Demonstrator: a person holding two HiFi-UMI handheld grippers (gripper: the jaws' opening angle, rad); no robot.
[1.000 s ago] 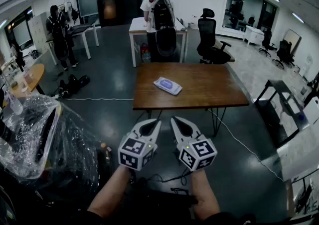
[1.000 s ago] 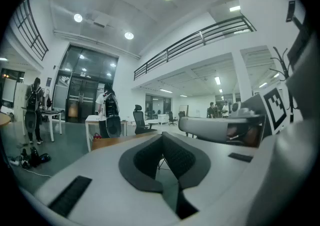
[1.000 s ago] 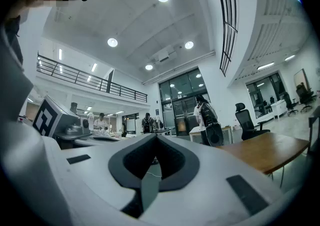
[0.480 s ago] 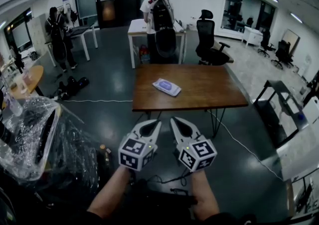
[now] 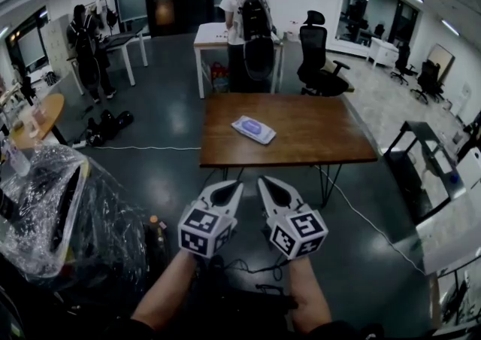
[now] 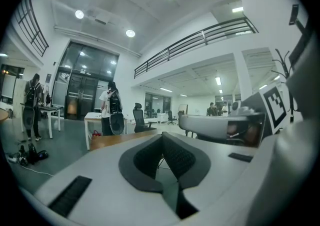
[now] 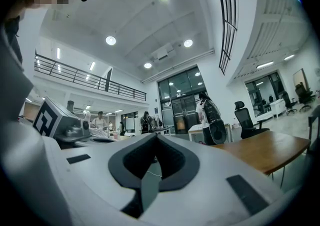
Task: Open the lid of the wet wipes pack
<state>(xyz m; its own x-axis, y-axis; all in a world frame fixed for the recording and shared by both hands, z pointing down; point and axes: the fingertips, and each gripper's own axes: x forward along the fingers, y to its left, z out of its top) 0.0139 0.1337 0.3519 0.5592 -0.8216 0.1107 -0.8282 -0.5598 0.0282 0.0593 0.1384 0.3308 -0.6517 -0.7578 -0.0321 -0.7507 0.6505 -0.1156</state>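
Observation:
The wet wipes pack, white with a bluish top, lies flat on the brown wooden table, left of its middle. Both grippers hang side by side well short of the table's near edge, over the dark floor. My left gripper is shut with nothing in it, its pads meeting at the tip. My right gripper is shut and empty too, with its dark pads closed together. The table top shows as a thin strip in the left gripper view and at the right of the right gripper view.
A person with a backpack stands at a white table behind the brown one, beside a black office chair. Another person stands far left. A plastic-wrapped bundle sits near left. Cables trail over the floor under the table.
Neither gripper has moved and both stay shut. The person with the backpack has shifted a little to the right at the far table.

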